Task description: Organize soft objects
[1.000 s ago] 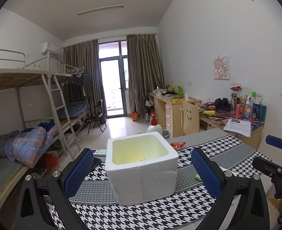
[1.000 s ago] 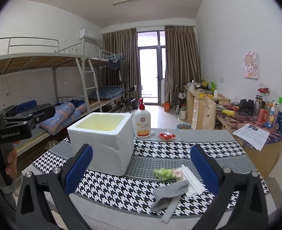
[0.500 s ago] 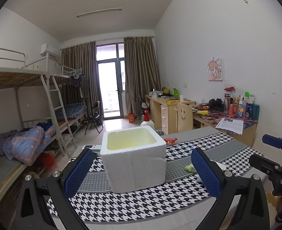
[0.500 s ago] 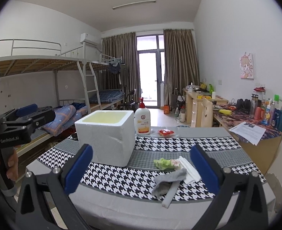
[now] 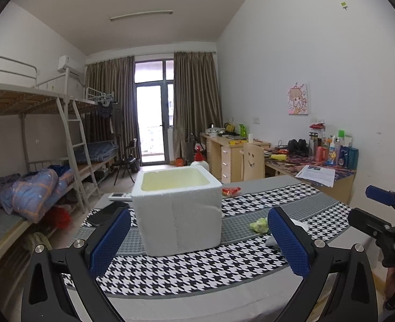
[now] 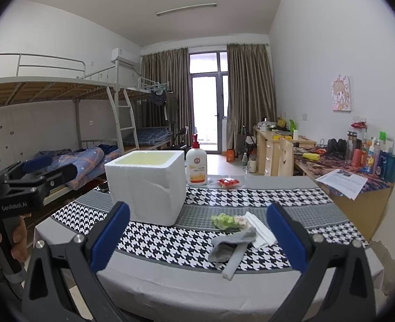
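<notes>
1. A crumpled grey sock [image 6: 233,244] lies on the houndstooth-clothed desk [image 6: 170,241], touching a folded white cloth [image 6: 259,228] and beside a green soft lump [image 6: 223,221].
2. The white foam box [image 6: 146,185] stands open-topped.
3. Left gripper [image 5: 198,241] and right gripper [image 6: 197,237] have their jaws spread wide, holding nothing.

The left gripper [image 5: 198,238] and the right gripper [image 6: 197,236] both hang level in the air, jaws spread wide and gripping nothing, side by side.

On the counter [image 6: 291,190]: one foam box [image 6: 146,185], one pump bottle [image 6: 196,167], one red packet [image 6: 227,182], one grey sock [image 6: 233,241], one green cloth [image 6: 223,220], one white folded cloth [image 6: 260,229].
</notes>
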Demonstrator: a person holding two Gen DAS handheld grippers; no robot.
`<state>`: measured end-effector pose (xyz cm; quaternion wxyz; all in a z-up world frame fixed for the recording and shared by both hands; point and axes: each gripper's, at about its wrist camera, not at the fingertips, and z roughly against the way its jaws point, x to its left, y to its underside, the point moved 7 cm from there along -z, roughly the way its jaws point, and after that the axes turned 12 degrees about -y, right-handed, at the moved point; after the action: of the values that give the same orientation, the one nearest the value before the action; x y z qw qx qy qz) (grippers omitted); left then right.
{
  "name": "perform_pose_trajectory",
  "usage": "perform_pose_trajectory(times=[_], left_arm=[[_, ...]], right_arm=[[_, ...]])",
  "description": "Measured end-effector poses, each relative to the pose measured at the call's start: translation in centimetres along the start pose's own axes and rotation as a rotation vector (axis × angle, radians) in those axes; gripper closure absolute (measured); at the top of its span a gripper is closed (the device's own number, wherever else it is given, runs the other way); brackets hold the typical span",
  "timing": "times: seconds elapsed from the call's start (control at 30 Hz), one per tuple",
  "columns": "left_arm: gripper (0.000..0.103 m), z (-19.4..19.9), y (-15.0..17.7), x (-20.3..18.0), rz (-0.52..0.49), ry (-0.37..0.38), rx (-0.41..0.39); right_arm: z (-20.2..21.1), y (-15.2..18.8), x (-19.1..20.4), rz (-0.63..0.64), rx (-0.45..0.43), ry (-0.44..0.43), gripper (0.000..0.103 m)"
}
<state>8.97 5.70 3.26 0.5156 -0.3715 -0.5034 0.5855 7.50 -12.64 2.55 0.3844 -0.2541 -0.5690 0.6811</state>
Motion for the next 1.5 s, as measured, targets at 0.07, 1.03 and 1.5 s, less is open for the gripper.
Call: perform_pose_trajectory(times=[0.07, 1.03, 1.5], left_arm=[[0.001, -0.2, 0.8, 0.0, 0.008, 0.011, 0.002], [0.001, -4.7, 7.6, -3.6, -0.018, 0.11, 0.126], [0.001, -8.7, 8.5, -8.4, -0.079, 0.196, 0.204]], right_arm=[[-0.1, 0.6, -0.2, -0.011, 0.007, -0.003, 0.0], [-3.2, 7.6, -3.0, -0.049, 0.132, 0.038, 0.0], [-5.0, 9.3, -7.0, -0.098, 0.194, 0.082, 0.0]])
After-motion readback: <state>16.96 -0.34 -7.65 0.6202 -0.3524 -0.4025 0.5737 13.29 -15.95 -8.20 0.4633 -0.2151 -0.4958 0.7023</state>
